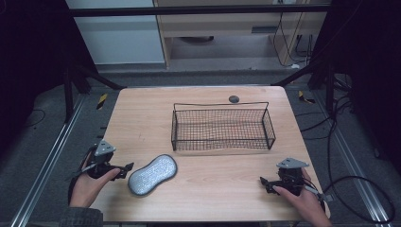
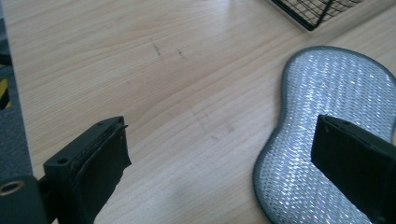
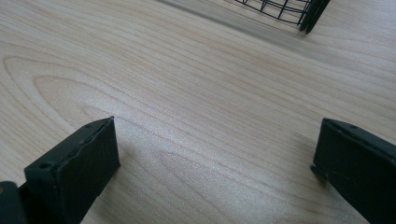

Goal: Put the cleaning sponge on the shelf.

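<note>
At the left edge of the wooden table [image 1: 203, 189], we hold the left gripper [image 1: 126, 170] low over the wood, its jaws standing wide apart with nothing between them. Just to its right lies the silver scrubbing pad [image 1: 152, 174], a peanut-shaped piece with a grey border, flat on the tabletop and angled from lower left to upper right. Seen from the left gripper view, the pad [image 2: 327, 135] sits partly behind our right-hand jaw, while the other jaw stands over bare wood; we cannot tell whether that jaw touches the pad. Farther back and toward the middle of the table stands the black wire basket [image 1: 222, 126], well apart from the pad, with a corner of it [image 2: 317, 9] showing at the top of the left gripper view. Over at the right edge, we hold the right gripper [image 1: 263, 182] near the tabletop, its jaws also spread wide over bare wood, and the basket's corner [image 3: 299, 11] shows beyond them.
</note>
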Motion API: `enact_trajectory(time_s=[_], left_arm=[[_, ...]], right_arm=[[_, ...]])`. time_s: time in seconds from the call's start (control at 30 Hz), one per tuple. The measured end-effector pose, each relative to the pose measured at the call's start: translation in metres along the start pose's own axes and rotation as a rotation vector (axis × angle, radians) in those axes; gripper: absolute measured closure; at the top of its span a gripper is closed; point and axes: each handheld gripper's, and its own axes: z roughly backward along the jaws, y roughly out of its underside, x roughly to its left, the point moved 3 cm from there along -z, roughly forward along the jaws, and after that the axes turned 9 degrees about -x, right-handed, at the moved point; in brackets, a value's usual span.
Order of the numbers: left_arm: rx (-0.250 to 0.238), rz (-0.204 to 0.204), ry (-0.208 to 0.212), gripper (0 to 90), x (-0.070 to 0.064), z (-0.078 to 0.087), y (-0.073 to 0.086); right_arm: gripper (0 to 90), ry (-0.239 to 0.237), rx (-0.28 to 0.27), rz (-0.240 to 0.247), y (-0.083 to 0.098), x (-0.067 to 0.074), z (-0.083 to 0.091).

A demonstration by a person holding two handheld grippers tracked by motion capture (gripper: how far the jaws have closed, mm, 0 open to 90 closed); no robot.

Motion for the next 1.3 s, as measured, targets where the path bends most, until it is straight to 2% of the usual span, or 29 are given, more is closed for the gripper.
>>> enact_trajectory(time_s=[0.17,0.4,0.47,0.53,0.67,0.8,0.9,1.03,1.13,1.3], left_arm=[[0.011,-0.046,0.023,4.2,-0.009,0.002,-0.007],[0.008,-0.085,0.03,4.4,-0.021,0.006,-0.015],[0.007,-0.09,0.046,4.4,-0.026,0.005,-0.018],[0.038,-0.097,0.061,4.4,-0.03,0.004,-0.018],[0.068,-0.106,0.081,4.4,-0.037,0.003,-0.02],[0.08,-0.13,0.102,3.3,-0.046,0.004,-0.024],[0.084,-0.144,0.097,3.1,-0.05,0.003,-0.027],[0.093,-0.146,0.092,3.0,-0.055,-0.003,-0.027],[0.117,-0.167,0.121,3.2,-0.061,-0.009,-0.025],[0.151,-0.181,0.136,3.6,-0.068,-0.021,-0.023]], right_arm=[[0.3,0.0,0.0,0.0,0.0,0.0,0.0],[0.3,0.0,0.0,-0.002,0.0,0.0,0.0],[0.3,0.0,0.0,0.0,0.0,0.0,0.0],[0.3,0.0,0.0,0.0,0.0,0.0,0.0],[0.3,0.0,0.0,0.0,0.0,0.0,0.0],[0.3,0.0,0.0,0.0,0.0,0.0,0.0],[0.3,0.0,0.0,0.0,0.0,0.0,0.0],[0.3,0.001,0.0,-0.002,0.0,0.0,0.0],[0.3,0.003,0.001,-0.001,0.0,0.0,0.0],[0.3,0.0,0.0,0.0,0.0,0.0,0.0]])
